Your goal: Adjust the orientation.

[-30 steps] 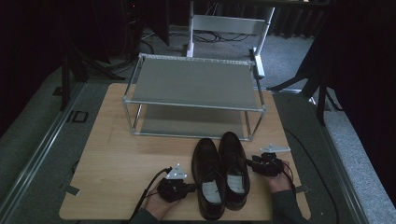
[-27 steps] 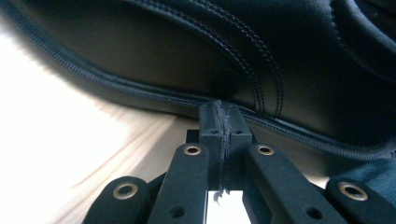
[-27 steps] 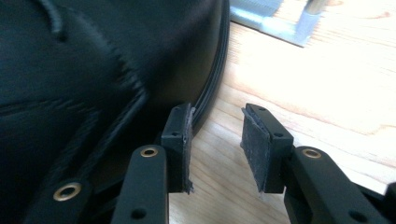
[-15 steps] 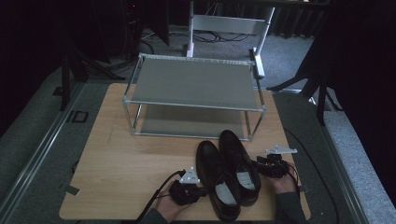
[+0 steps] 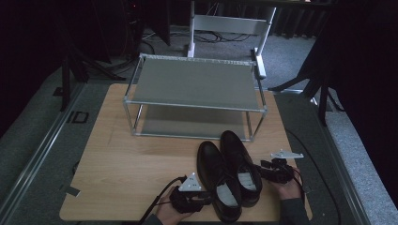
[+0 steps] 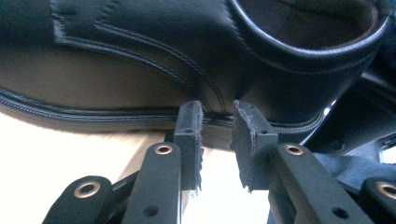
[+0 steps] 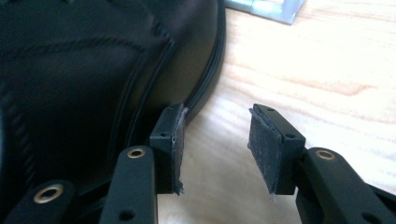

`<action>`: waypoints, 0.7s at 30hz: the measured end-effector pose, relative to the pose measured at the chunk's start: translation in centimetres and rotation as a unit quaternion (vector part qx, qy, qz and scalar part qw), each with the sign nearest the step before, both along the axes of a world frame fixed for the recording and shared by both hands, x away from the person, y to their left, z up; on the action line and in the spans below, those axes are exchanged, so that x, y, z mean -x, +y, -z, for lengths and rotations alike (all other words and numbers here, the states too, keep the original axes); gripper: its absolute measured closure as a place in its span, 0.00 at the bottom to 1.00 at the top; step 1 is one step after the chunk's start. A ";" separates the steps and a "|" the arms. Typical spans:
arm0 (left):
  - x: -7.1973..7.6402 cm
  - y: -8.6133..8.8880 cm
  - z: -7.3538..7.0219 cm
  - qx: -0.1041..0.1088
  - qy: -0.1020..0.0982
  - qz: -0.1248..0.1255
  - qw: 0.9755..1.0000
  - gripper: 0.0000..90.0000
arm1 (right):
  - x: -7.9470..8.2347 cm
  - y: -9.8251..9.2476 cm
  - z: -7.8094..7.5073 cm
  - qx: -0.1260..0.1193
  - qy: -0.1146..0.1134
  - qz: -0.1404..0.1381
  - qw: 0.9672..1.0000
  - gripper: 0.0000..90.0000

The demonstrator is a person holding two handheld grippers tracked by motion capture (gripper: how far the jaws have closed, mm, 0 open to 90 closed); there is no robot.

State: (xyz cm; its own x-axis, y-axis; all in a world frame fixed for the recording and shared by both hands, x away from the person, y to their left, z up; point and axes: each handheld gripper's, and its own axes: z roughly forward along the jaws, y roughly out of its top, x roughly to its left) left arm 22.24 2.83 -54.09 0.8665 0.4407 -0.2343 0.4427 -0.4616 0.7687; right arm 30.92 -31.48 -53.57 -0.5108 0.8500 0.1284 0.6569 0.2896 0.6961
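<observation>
Both grippers' jaws just opened, nothing between. L gripper point(image 6: 217, 123) faces left shoe point(image 5: 218, 185) sole; R gripper point(image 7: 217, 135) beside right shoe point(image 5: 241, 166). Stiff, slick leather; I'd grab heel collars.

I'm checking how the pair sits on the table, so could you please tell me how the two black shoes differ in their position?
The left shoe lies nearer the table's front edge, its heel almost at the edge; the right shoe sits farther back, its toe close to the metal rack. The left tool stands beside the left shoe, the right tool beside the right shoe. Both are black lace-ups, side by side, toes toward the rack.
</observation>
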 end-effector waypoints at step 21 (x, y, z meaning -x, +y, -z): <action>-1.0 -3.4 0.2 0.013 -0.008 0.012 1.000 0.90 | 1.0 -2.4 -1.0 -0.026 -0.014 0.032 0.999 0.61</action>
